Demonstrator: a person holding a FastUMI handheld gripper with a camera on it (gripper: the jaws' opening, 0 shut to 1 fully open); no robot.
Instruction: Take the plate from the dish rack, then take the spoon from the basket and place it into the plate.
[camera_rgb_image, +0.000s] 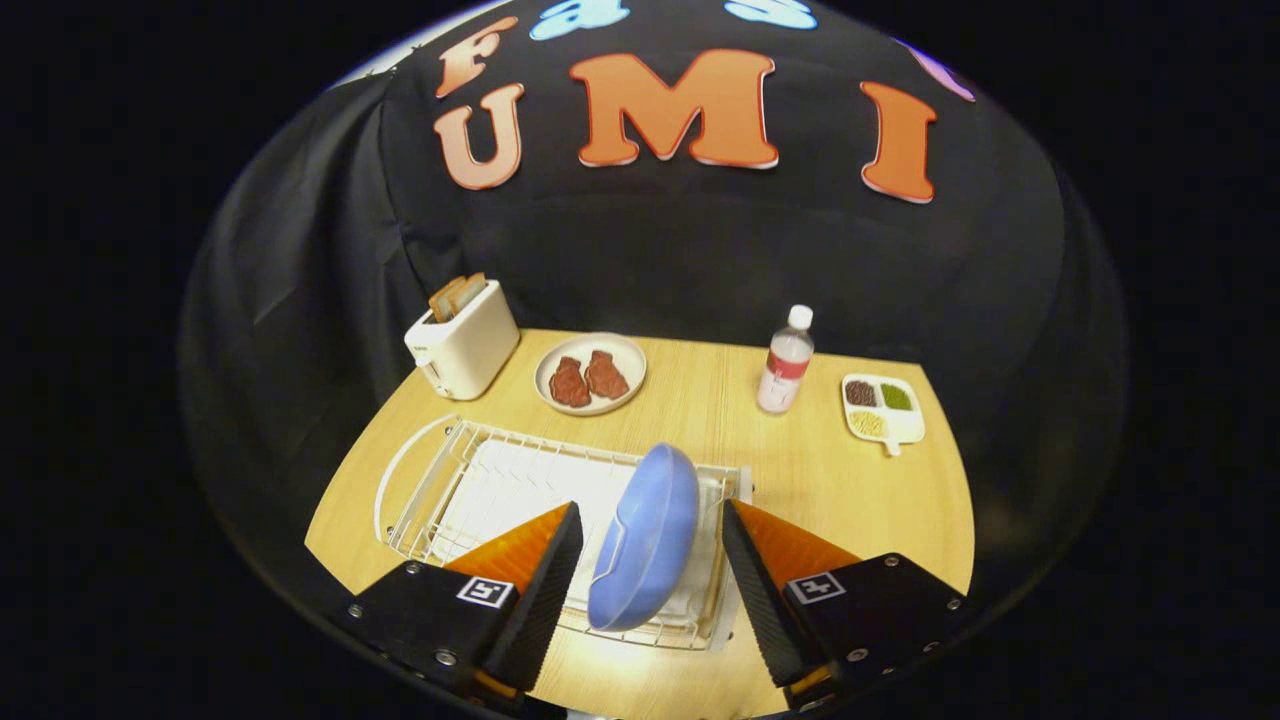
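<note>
Gripper view, blue plate (645, 540) upright in dish rack (450, 490), between wide-spread claw (650, 520) fingers, untouched

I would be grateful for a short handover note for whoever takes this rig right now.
Gripper: open, one finger on each side of the blue plate, neither pressing it that I can tell.
Plate: standing on edge in the white dish rack on the wooden table.
Done: gripper lined up around the plate.
Left: close on the plate, lift it out, set it down; then fetch the spoon from the basket and put it in the plate.
</note>
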